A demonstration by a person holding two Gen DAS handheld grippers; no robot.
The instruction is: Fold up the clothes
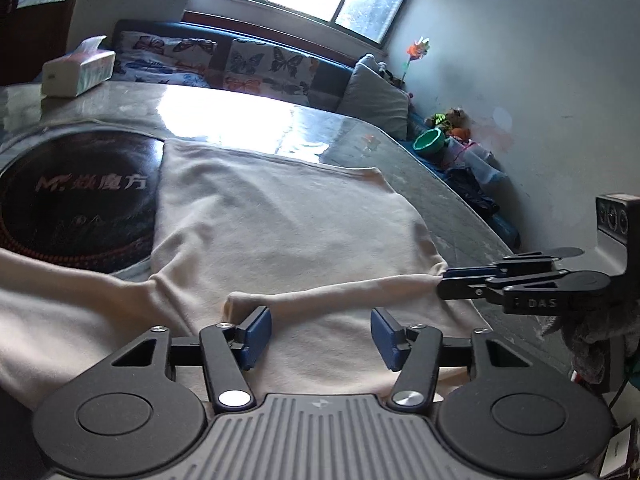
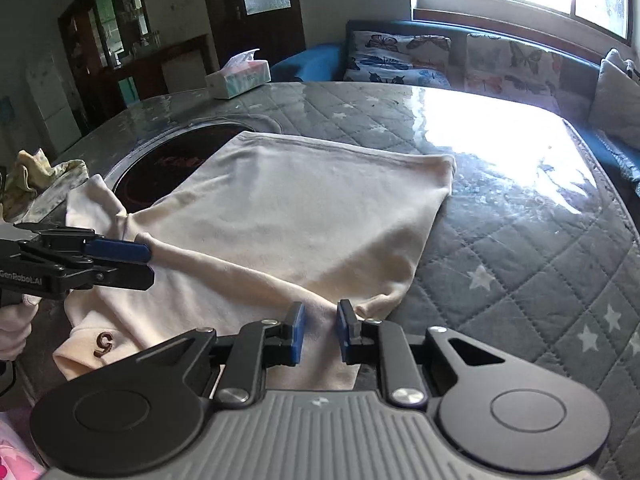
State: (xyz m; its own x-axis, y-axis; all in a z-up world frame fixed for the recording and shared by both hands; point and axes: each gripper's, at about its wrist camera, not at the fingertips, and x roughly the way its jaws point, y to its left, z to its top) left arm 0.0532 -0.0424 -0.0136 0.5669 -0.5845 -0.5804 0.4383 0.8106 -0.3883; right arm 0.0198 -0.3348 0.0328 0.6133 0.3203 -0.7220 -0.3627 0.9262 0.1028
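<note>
Two grippers low over a cream long-sleeved top (image 1: 280, 216), so starting with those. Left gripper (image 1: 321, 336) spread wide, blue pads well apart, gripping nothing, with the rounded end of a rolled-up sleeve (image 1: 340, 290) just past its left pad. Right gripper (image 2: 321, 332) nearly closed, pinching a bunched ridge of the same top near its right side, with pale cloth squeezed between the pads. Sleeve pulled into a thin tube, running sideways across the near part of the top from one gripper to the other. Rest of the top spread pretty flat on the table (image 2: 520, 260), hem on the far side, and a small brown embroidered mark (image 2: 105, 345) down by the near left corner. Second sleeve (image 1: 48, 276) trailing off to the left. Left part of the top draped over a round black inset plate (image 1: 80, 200) with pale lettering. Table covered in grey quilted fabric with white stars, shiny on top, with heavy window glare. Farther out, a tissue box (image 2: 238, 78) near the far edge, a crumpled yellowish cloth (image 2: 40, 176) off to the left, and butterfly-print cushions (image 2: 400, 56) on a dark sofa under the window.
</note>
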